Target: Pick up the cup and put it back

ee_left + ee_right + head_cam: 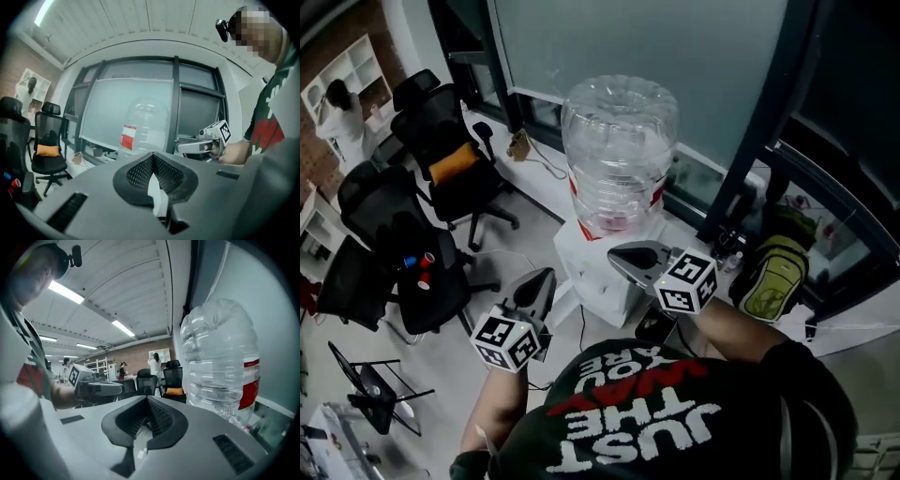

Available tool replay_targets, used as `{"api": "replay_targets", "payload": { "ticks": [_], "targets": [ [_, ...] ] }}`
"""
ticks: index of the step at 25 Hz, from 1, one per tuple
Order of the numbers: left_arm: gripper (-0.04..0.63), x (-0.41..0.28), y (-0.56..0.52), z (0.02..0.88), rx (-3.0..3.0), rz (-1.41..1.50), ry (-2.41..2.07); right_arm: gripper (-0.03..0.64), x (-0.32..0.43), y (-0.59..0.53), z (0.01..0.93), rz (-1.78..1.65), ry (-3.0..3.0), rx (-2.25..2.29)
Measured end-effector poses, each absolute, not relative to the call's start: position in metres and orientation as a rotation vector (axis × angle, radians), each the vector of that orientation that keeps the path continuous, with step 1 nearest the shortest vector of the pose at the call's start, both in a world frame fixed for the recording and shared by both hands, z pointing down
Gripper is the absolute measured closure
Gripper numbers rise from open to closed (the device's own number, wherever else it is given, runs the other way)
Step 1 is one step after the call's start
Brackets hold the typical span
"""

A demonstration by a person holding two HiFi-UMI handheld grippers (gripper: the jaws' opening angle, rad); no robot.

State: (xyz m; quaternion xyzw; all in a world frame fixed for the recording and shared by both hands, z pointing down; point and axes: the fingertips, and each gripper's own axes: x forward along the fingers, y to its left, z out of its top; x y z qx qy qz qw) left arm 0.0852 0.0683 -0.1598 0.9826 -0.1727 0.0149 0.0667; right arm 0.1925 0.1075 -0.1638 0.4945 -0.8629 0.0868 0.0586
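No cup shows in any view. My left gripper [536, 281] is held up in front of me, jaws shut with nothing between them [152, 164]. My right gripper [619, 255] is beside it, jaws also shut and empty [146, 404]. Both point toward a white water dispenser [595, 272] topped by a big clear empty bottle [619, 150] with a red label. The bottle stands just ahead of the left gripper [140, 126] and close on the right of the right gripper [220, 366]. Each gripper sees the other: the right one [183, 147], the left one [117, 389].
Black office chairs [450, 159] stand to the left, one with an orange cushion; another chair carries small red and blue items [420, 262]. A green backpack [773, 277] lies right of the dispenser. Behind it runs a window wall [712, 56]. A person [337, 112] stands at far shelves.
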Motion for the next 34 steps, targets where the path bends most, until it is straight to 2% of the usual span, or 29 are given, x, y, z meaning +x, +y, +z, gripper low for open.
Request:
{"api": "replay_targets", "payload": {
  "ticks": [8,34],
  "targets": [
    [0.588,0.115,0.073,-0.179,3.021,0.025,-0.475,0.584,0.228,0.106,-0.180,0.248,-2.684,1.546],
    [0.588,0.103,0.060,-0.171,2.988,0.038,-0.537,0.584,0.215,0.093,-0.179,0.173,-2.697,1.453]
  ]
}}
